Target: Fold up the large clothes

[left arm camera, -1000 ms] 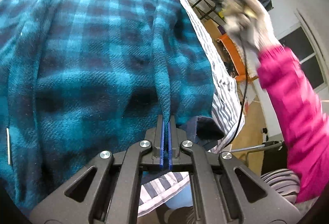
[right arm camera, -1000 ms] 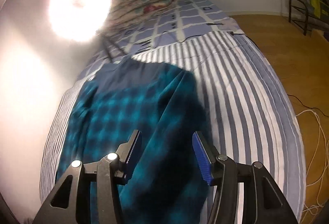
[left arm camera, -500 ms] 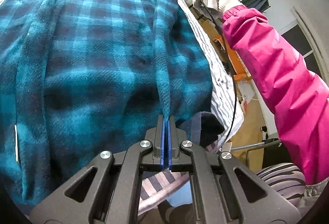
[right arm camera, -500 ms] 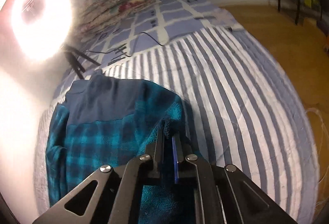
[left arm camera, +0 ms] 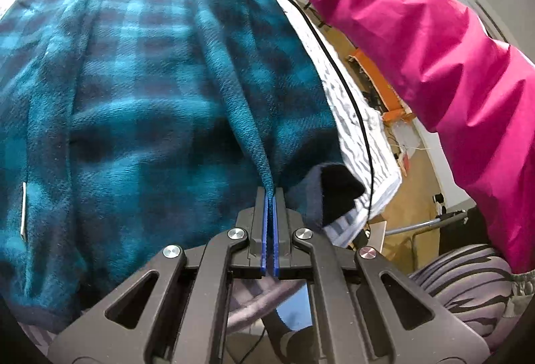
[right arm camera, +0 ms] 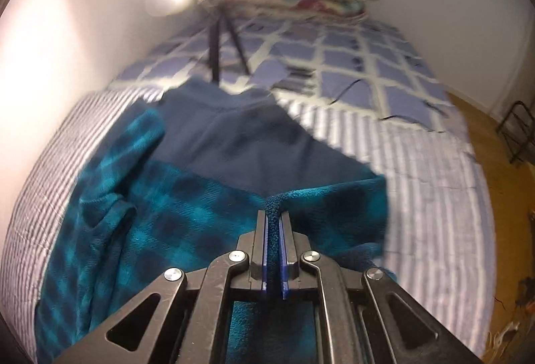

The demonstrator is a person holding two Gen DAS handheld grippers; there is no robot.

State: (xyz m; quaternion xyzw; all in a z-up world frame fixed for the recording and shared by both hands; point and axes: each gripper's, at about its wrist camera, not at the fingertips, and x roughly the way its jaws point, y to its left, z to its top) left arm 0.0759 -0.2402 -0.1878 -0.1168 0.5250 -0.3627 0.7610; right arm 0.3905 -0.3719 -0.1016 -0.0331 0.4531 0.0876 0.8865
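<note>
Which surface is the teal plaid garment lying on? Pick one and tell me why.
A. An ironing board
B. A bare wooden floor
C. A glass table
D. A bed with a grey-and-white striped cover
D: in the right wrist view the teal plaid garment lies spread on the striped cover of a bed, with wooden floor only beyond the bed's edge.
</note>
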